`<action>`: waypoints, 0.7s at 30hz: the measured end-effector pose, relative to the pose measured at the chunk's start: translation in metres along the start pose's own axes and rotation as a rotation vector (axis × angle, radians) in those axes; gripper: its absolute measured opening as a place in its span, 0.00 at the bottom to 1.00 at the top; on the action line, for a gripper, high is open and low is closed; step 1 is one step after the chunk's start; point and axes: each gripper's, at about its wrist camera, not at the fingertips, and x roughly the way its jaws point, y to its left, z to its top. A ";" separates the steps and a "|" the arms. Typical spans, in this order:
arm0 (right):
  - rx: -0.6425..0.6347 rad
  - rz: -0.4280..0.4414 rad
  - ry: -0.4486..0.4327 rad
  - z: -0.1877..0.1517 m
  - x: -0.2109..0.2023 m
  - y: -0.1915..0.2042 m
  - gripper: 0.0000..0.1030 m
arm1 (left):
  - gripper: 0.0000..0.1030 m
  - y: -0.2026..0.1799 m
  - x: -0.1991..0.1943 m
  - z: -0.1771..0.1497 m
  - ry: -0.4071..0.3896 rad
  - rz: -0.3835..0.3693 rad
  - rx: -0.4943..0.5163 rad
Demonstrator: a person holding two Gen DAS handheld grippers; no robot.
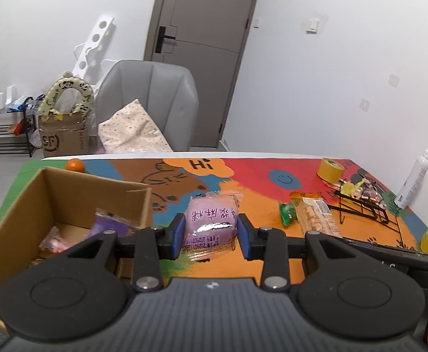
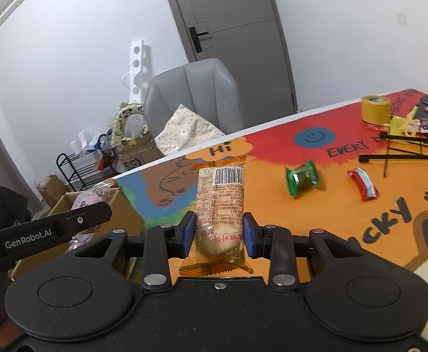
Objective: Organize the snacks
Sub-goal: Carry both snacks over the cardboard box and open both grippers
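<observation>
A: Start with what you carry. Your left tool point(image 1: 210, 236) is clenched on the purple snack packet point(image 1: 211, 223), pads pressing its 2 sides, and the packet is lifted clear of the surface point(image 1: 261, 176). Your right tool point(image 2: 219, 236) is clenched on the long biscuit packet point(image 2: 220, 205), which stands with its long axis pointing away from you, barcode end farthest out.

B: Where does the cardboard box point(image 1: 17, 205) lie from each?

A: That is the relation your next move turns on. In the left wrist view the box sits just to the left of the purple packet, its near corner beside the tool's left finger, with 2 or more wrapped snacks already on its floor. In the right wrist view the box is well off to the left, beyond the other tool, so your left hand is the nearer one.

B: So the left drops first?

A: I'd judge so; swing it left over the open top, then let the right follow, turning the long packet to fit.

B: Anything left out?

A: A green candy point(image 2: 301, 178) and a red-and-white candy point(image 2: 362, 187) lie on the surface, right of your right tool, near the black wire rack point(image 2: 404, 149).
</observation>
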 end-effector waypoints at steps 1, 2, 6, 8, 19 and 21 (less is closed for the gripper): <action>-0.005 0.003 0.000 0.001 0.001 0.003 0.31 | 0.35 0.004 -0.002 0.001 -0.002 0.006 -0.002; -0.008 0.007 0.000 0.002 0.002 0.006 0.32 | 0.35 0.008 -0.004 0.001 -0.003 0.012 -0.006; -0.019 0.016 0.000 0.005 0.003 0.016 0.31 | 0.35 0.023 -0.011 0.006 -0.011 0.031 -0.018; -0.024 0.024 0.000 0.006 0.004 0.021 0.31 | 0.35 0.031 -0.015 0.009 -0.020 0.042 -0.020; -0.074 0.074 -0.005 0.013 0.008 0.055 0.31 | 0.35 0.074 -0.028 0.022 -0.034 0.110 -0.057; -0.079 0.082 -0.001 0.014 0.010 0.059 0.31 | 0.36 0.082 -0.028 0.025 -0.033 0.126 -0.065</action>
